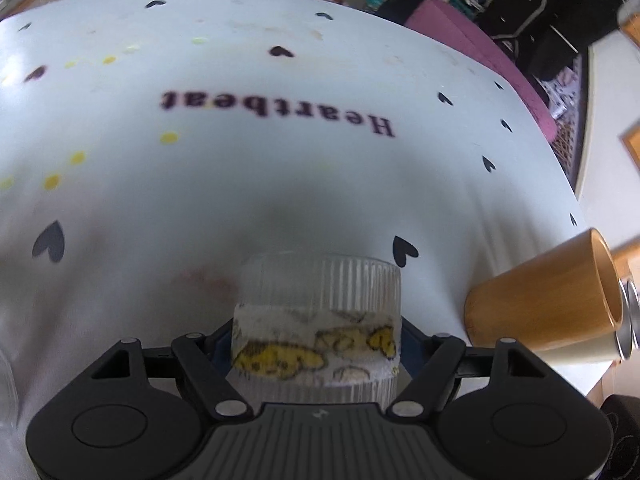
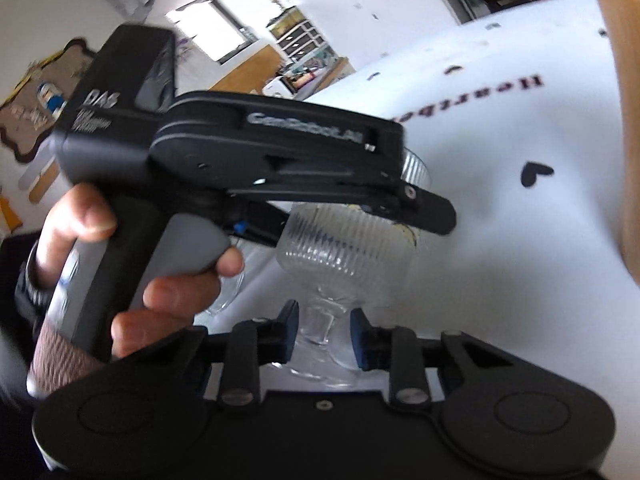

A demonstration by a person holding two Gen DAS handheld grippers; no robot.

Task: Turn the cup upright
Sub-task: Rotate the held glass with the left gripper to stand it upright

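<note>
Centrally placed: ribbed clear glass cup [image 1: 320, 312] with a stem and foot, wrapped in a band of white tape printed with yellow figures. Held above the white worktop [image 1: 280, 184]; contact with the worktop cannot be told.

Left gripper [image 1: 318, 344]: fingers pressed against both sides of the taped bowl, pinching it. Seen in the right wrist view as a black unit with a grey trigger, gripped by a hand [image 2: 160, 288], its fingers across the upper part of the bowl.

Right gripper [image 2: 324, 338]: blue-padded fingertips [image 2: 290, 332] standing either side of the cup stem [image 2: 318, 326], slightly apart from the glass on at least one side; spread, not clamped. Cup foot nearest this camera, bowl pointing away.

Wooden cup [image 1: 548, 300]: lying on its side at the right of the worktop, mouth facing right, just beside a metallic-rimmed object at the frame edge.

Worktop cover: white, printed with black hearts, yellow dots and the word "Heartbeat" [image 1: 276, 110].

Background: cluttered room, blurred.
</note>
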